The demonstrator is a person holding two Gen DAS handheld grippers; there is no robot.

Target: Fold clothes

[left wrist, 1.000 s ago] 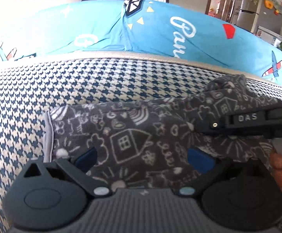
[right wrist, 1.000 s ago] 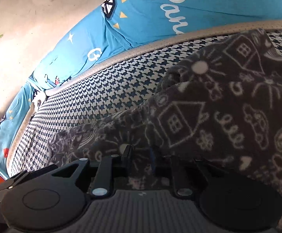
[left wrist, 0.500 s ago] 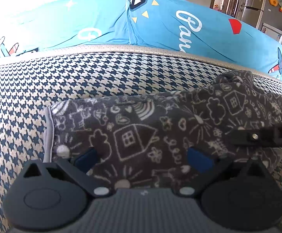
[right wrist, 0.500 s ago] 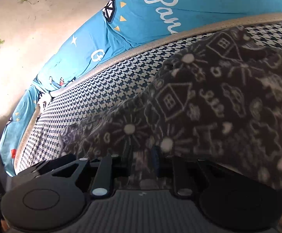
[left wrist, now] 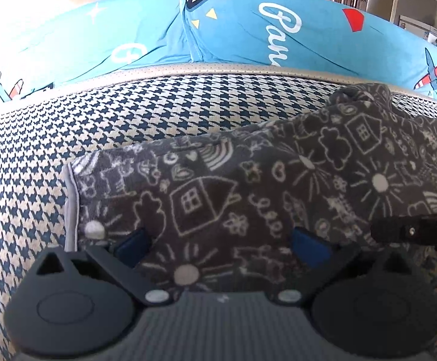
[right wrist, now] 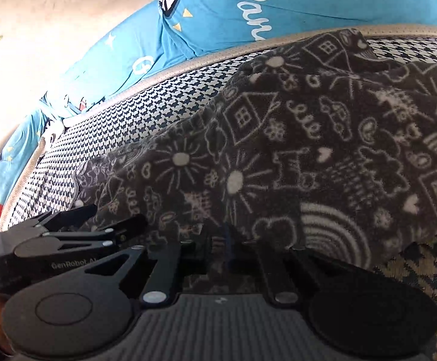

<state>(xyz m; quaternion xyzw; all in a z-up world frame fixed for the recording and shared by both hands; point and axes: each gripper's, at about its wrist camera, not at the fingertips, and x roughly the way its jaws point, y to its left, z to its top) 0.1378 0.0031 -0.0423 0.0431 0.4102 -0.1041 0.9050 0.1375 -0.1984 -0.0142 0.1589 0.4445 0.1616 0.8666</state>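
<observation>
Houndstooth-patterned blue-and-cream cushion (left wrist: 128,126) bearing a dark grey fleece garment with white doodle print (left wrist: 248,186). Right gripper (right wrist: 218,237): jaws closing, apparently pinching the garment's near edge. Left gripper (left wrist: 221,243): jaws spread wide, garment between them. Behind: bright blue printed fabric (left wrist: 248,30).

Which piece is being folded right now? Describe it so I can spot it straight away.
Start at the houndstooth-covered cushion with the bright blue printed cover behind it. On the cushion lies the dark grey fleece garment with white doodles of houses, suns and rainbows. It is the only dark cloth there, and it has a pale grey trim along its left edge.
</observation>
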